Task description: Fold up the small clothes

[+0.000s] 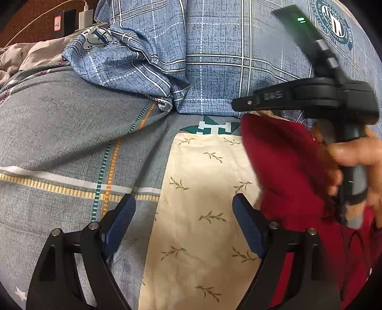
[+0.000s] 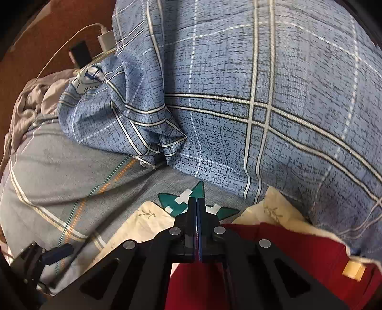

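A dark red small garment (image 1: 291, 181) lies on a cream leaf-print cloth (image 1: 203, 214) on the bed. My left gripper (image 1: 183, 214) is open and empty, its blue pads (image 1: 121, 224) apart over the cream cloth's left edge. My right gripper (image 2: 196, 207) is shut; nothing shows between its pads. The red garment (image 2: 286, 252) lies under and behind its jaws. In the left wrist view the right gripper (image 1: 241, 103) hovers above the red garment's far edge, held by a hand (image 1: 358, 155).
A blue plaid quilt (image 1: 214, 59) is bunched at the back. The grey striped sheet (image 1: 59, 143) covers the bed at left. A white charger (image 1: 86, 16) and a dark box (image 1: 64, 22) sit at the far left by the headboard.
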`<state>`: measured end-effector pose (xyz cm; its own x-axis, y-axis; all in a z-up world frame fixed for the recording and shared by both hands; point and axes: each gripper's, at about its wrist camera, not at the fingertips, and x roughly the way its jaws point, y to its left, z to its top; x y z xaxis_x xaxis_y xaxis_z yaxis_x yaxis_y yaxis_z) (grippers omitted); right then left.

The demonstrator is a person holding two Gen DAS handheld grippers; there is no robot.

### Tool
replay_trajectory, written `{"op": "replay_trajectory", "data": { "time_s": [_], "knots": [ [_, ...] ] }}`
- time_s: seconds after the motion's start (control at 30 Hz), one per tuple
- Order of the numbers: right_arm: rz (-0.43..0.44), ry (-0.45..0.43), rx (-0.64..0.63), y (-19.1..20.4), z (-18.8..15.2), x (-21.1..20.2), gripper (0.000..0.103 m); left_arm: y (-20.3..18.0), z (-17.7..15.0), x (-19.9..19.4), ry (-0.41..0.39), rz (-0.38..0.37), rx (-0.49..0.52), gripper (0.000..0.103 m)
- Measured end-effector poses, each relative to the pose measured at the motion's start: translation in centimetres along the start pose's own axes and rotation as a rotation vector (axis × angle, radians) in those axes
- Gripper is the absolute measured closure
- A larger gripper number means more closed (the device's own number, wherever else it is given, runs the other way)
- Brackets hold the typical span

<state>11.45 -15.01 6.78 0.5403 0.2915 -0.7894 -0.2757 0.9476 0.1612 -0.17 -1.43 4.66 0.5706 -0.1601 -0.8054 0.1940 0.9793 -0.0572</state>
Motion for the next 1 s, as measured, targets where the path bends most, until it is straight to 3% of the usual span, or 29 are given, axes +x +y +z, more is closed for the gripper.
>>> {"op": "replay_trajectory", "data": {
  "time_s": [0.03, 0.1, 0.13, 0.17, 0.33, 0.43, 0.53, 0.6, 0.63, 0.67, 0.77, 0.9, 1.0],
  "knots": [
    [0.041, 0.007, 0.018, -0.2, -0.2, -1.0, 0.094, 0.0, 0.0, 0.0, 0.001, 0.000, 0.000, 0.019],
    [0.039, 0.003, 0.010, -0.4, -1.1, -3.6, 0.066, 0.0, 0.1, -0.2, -0.004, -0.007, -0.003, 0.019],
    [0.037, -0.004, -0.007, -0.4, -1.7, -4.8, 0.046, 0.0, 0.2, -0.3, -0.007, -0.011, -0.006, 0.019],
    [0.034, -0.018, -0.034, -0.1, -2.6, -6.1, 0.043, -0.1, 0.1, -0.4, -0.008, -0.019, -0.007, 0.019],
    [-0.104, 0.001, -0.090, -1.0, -4.8, -7.4, 0.044, -1.3, -0.5, -1.2, 0.014, -0.079, 0.031, 0.019],
    [-0.075, 0.016, 0.003, -3.2, -4.7, -6.0, 0.044, -2.3, -0.8, -1.0, 0.041, -0.122, 0.068, 0.019],
    [-0.069, 0.041, -0.036, -3.1, -4.1, -3.8, 0.043, -3.1, -1.2, -0.2, 0.076, -0.151, 0.099, 0.019],
    [-0.025, 0.086, -0.090, -2.6, -4.1, -1.9, 0.052, -3.2, -1.3, 0.4, 0.092, -0.149, 0.101, 0.019],
    [-0.023, 0.123, -0.124, -2.1, -4.3, -1.0, 0.078, -3.2, -1.3, 0.7, 0.100, -0.152, 0.095, 0.019],
    [-0.044, 0.146, -0.166, -1.6, -4.6, -0.3, 0.082, -3.2, -1.3, 1.0, 0.104, -0.156, 0.089, 0.019],
    [-0.061, 0.103, -0.222, -0.3, -4.4, -0.8, 0.100, -2.9, -1.1, 1.4, 0.112, -0.168, 0.061, 0.019],
    [-0.045, 0.030, -0.144, -0.1, -2.6, -0.5, 0.100, -2.2, -1.0, 1.2, 0.093, -0.155, 0.033, 0.019],
    [-0.057, 0.051, -0.112, 0.2, -2.6, 0.4, 0.100, -2.1, -1.3, 1.5, 0.103, -0.157, 0.020, 0.018]
  ]
}}
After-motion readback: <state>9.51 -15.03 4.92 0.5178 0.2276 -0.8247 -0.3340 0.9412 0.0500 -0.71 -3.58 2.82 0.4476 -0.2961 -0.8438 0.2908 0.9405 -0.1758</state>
